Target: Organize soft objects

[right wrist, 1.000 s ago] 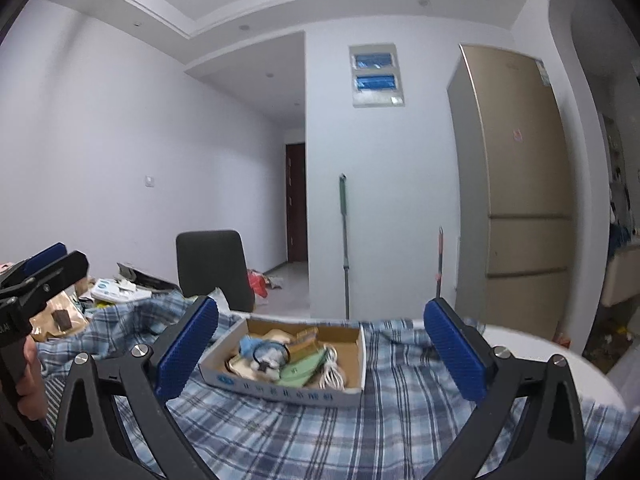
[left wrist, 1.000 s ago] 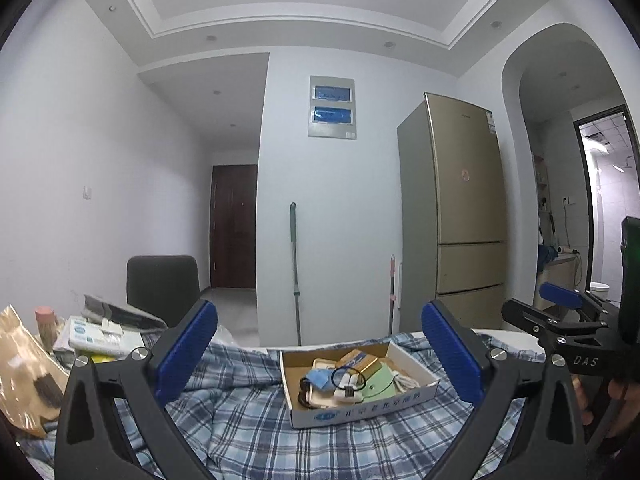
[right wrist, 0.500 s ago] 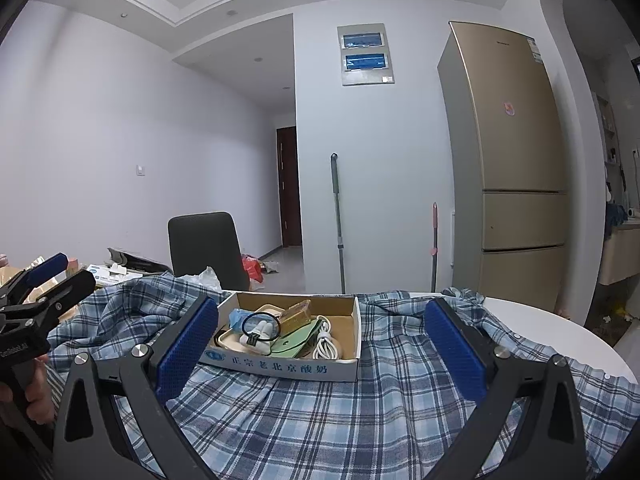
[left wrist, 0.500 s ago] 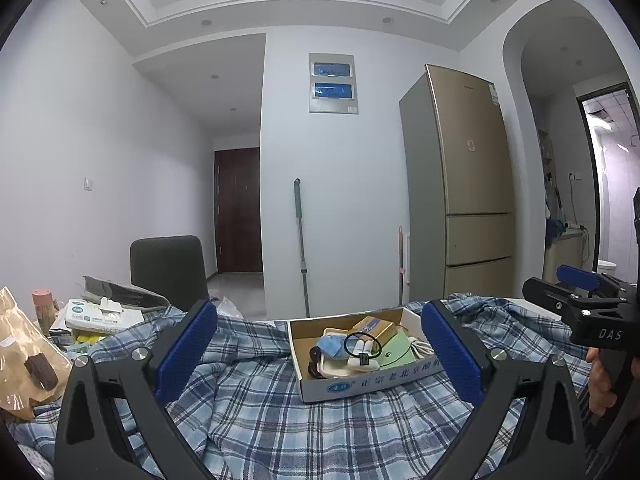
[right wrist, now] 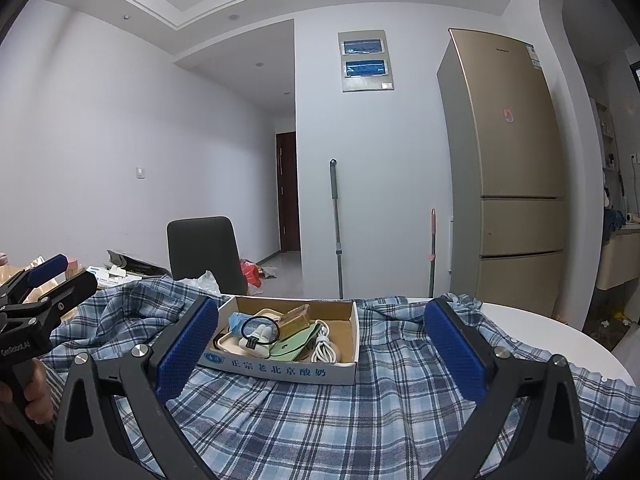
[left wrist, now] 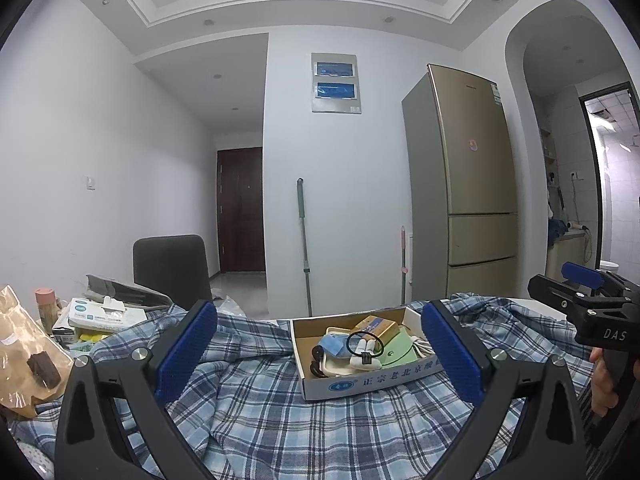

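Observation:
A blue plaid shirt (left wrist: 304, 416) lies spread and rumpled over the white round table; it also shows in the right wrist view (right wrist: 360, 420). A shallow cardboard box (left wrist: 360, 380) of small items (cable, green pouch, battery box) sits on the shirt, also seen in the right wrist view (right wrist: 280, 368). My left gripper (left wrist: 318, 350) is open and empty, held above the shirt in front of the box. My right gripper (right wrist: 320, 344) is open and empty, also facing the box. Each gripper shows at the edge of the other's view.
A tissue box (left wrist: 100, 312), a cellophane snack bag (left wrist: 24, 348) and clutter lie at the table's left. A dark chair (left wrist: 172, 268) stands behind the table. A gold fridge (left wrist: 460, 184), a mop (left wrist: 304, 248) and the bare table edge (right wrist: 560, 336) are on the right.
Both views have tilted down slightly, so the shirt and box sit higher in frame and closer. Both grippers stayed open and empty.

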A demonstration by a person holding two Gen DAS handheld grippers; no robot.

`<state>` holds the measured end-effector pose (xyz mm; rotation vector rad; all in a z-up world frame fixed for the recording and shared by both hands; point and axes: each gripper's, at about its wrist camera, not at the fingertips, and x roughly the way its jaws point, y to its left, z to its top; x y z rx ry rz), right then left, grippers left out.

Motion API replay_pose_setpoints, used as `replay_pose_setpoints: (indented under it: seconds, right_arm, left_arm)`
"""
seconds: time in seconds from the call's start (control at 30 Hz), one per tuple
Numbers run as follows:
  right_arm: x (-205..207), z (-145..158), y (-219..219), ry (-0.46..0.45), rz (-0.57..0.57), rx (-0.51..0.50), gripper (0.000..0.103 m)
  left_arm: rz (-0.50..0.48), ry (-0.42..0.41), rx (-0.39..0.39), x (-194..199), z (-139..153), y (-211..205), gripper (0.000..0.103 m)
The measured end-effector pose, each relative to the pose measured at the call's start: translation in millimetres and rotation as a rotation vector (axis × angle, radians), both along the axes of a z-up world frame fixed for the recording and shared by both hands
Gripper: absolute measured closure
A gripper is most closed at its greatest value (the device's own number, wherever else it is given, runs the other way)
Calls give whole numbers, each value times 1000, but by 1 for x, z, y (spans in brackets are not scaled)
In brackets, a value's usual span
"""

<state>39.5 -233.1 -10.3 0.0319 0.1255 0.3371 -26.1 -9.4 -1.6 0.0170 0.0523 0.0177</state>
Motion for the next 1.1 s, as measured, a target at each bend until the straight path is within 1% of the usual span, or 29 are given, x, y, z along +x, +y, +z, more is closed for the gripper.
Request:
replay_pose_setpoints:
  seconds: [0.23,1.1]
  right_arm:
    - [0,0,0,-2,-2,0,0]
    - [1,-1,-2,4,-4,-1,0]
  left_arm:
    - [21,15,3,1,-1,0,0]
    - [12,31,-5,4,-2,0,0]
